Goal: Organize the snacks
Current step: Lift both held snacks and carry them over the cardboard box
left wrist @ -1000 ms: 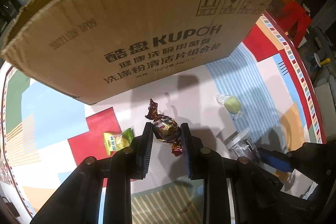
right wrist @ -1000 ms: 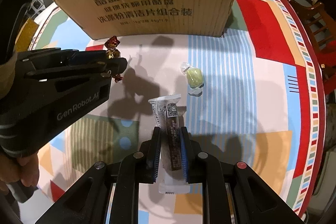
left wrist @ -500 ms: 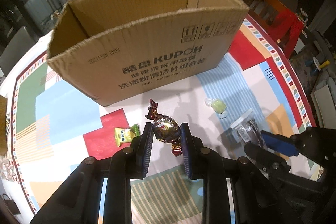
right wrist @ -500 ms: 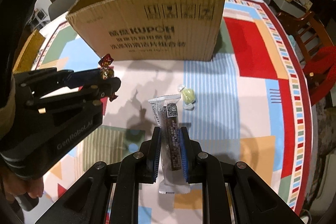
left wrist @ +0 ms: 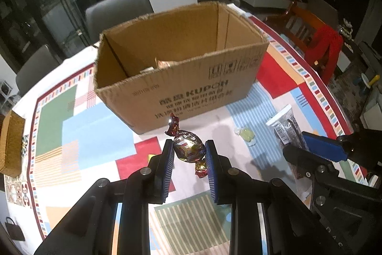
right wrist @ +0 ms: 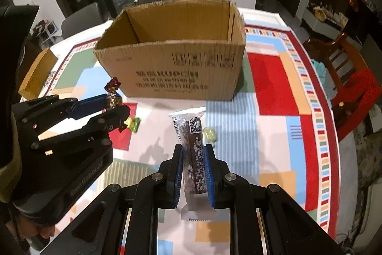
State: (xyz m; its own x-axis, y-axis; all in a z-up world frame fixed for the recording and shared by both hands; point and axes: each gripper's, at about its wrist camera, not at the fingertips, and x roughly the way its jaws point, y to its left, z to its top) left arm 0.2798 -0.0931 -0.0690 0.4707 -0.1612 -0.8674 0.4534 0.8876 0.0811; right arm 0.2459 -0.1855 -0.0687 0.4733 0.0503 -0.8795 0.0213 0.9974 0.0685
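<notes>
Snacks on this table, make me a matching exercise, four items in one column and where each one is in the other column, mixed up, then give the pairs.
Items:
1. foil-wrapped candy
2. dark snack bar
3. pale green candy
4. yellow-green packet

Places:
A. lying on the blue-striped patch of the tablecloth
B. clamped in the right hand-held gripper
C. lying by the red patch of the tablecloth
D. clamped in the left hand-held gripper

Pairs: 1-D, 2-B, 3-A, 4-C

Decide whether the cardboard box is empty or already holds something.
Not empty: the open-topped cardboard box shows a wrapper inside, above its near wall. How much more, cannot tell.
</notes>
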